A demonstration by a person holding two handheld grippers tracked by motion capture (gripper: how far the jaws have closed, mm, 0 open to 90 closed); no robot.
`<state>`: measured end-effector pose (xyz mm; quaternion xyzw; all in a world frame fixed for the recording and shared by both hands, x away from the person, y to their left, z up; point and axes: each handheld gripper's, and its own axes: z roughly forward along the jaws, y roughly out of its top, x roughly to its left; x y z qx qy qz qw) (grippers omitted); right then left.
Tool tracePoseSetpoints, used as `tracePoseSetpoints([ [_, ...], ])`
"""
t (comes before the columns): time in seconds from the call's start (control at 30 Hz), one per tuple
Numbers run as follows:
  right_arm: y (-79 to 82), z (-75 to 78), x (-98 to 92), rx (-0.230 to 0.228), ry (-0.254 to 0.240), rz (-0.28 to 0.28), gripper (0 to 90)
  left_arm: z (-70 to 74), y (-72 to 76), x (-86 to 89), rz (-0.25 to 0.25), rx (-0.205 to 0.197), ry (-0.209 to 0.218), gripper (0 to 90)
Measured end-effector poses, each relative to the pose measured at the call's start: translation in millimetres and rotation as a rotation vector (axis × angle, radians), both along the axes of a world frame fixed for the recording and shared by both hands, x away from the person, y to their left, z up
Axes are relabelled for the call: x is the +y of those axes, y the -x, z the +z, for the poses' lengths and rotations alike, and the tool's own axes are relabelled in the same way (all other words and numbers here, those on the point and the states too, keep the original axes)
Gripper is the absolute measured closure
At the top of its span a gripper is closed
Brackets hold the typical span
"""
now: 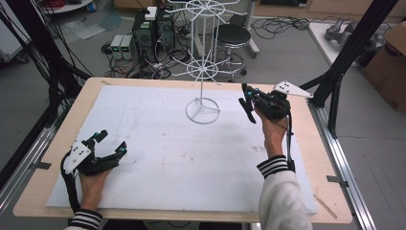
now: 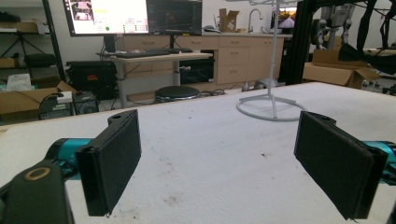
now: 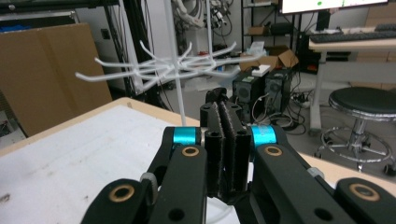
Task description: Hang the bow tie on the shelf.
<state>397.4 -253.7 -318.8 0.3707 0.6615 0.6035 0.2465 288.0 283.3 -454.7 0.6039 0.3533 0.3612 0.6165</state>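
A white wire rack (image 1: pixel 203 67) with hooked arms on a thin pole stands on a ring base at the table's far middle; its base (image 2: pixel 271 108) lies ahead of my left gripper and its arms (image 3: pixel 159 67) spread ahead of my right one. My left gripper (image 1: pixel 111 143) rests low at the near left of the white mat, jaws wide open with nothing between the pads (image 2: pixel 114 161). My right gripper (image 1: pixel 248 104) is held up just right of the rack's base, jaws pressed together on nothing (image 3: pixel 227 140).
The white mat (image 1: pixel 182 153) covers most of the wooden table (image 1: pixel 52 158). Beyond the far edge are a black stool (image 1: pixel 233 36), computer boxes (image 1: pixel 143 31) and cables. Black frame posts (image 1: pixel 352 43) rise at the right, with a cardboard box (image 1: pixel 390 67) behind.
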Motion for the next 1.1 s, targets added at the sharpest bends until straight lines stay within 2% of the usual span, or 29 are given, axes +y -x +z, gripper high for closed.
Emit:
tracePoseSetpoints([
  [0.1,-0.7,6.2,3.2,0.004,0.003,0.005,88.0,-0.1,0.1,0.0,-0.002,0.001,0.001,15.2],
  [0.13,-1.0,10.6,6.4,-0.008,-0.002,0.007,88.0,-0.1,0.3,0.1,-0.003,0.000,0.001,15.2],
  [0.53,-3.7,29.7,28.6,-0.025,-0.017,0.030,88.0,-0.1,0.2,0.4,-0.004,-0.001,0.002,15.2],
  [1.1,-7.9,38.0,58.6,-0.020,-0.009,0.049,87.9,-0.3,0.5,0.3,-0.003,-0.003,0.008,15.2],
])
